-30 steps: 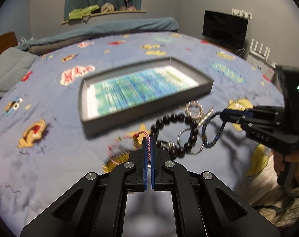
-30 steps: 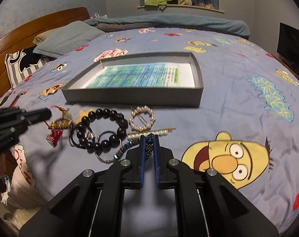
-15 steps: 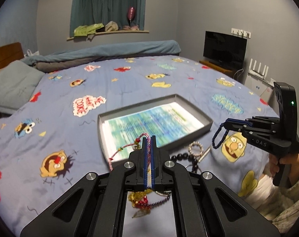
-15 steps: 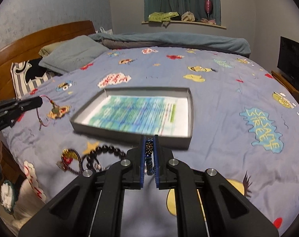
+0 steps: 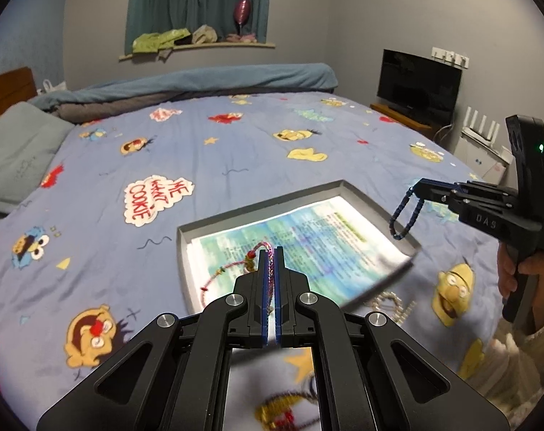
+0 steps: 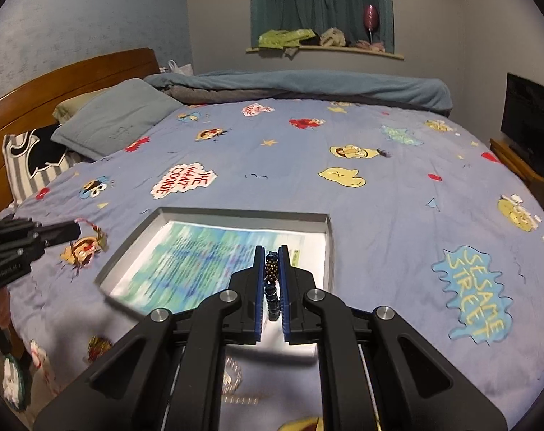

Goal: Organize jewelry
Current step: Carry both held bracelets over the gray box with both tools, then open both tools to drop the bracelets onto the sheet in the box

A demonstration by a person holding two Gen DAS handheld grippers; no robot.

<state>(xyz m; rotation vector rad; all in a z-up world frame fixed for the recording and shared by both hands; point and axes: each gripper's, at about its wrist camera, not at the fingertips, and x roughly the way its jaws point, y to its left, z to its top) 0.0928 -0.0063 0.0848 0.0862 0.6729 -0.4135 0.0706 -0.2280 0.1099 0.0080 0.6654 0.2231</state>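
My left gripper (image 5: pixel 271 251) is shut on a pink and red cord bracelet (image 5: pixel 218 276), whose loop hangs to the left over the near part of the grey tray (image 5: pixel 344 184). A printed sheet lines the tray. My right gripper (image 6: pixel 272 251) is shut on a dark blue beaded bracelet (image 6: pixel 272 276) above the tray's (image 6: pixel 243 212) near right corner. In the left wrist view the right gripper (image 5: pixel 421 186) holds the blue bracelet (image 5: pixel 403 219) dangling over the tray's right rim. The right wrist view shows the left gripper (image 6: pixel 76 230) with the cord bracelet (image 6: pixel 92 239) just left of the tray.
Blurred jewelry stays on the bedspread below the grippers: pearl pieces (image 5: pixel 390 305) and a gold and red piece (image 5: pixel 282 409). Pillows (image 6: pixel 110 122) and a rolled blanket (image 6: pixel 308 88) lie at the far side. A television (image 5: pixel 419 86) stands to the right. A hand (image 5: pixel 512 269) grips the right handle.
Both grippers have risen off the jewelry pile with their bracelets and moved forward toward the tray. The pile has slid down under the grippers in both views.
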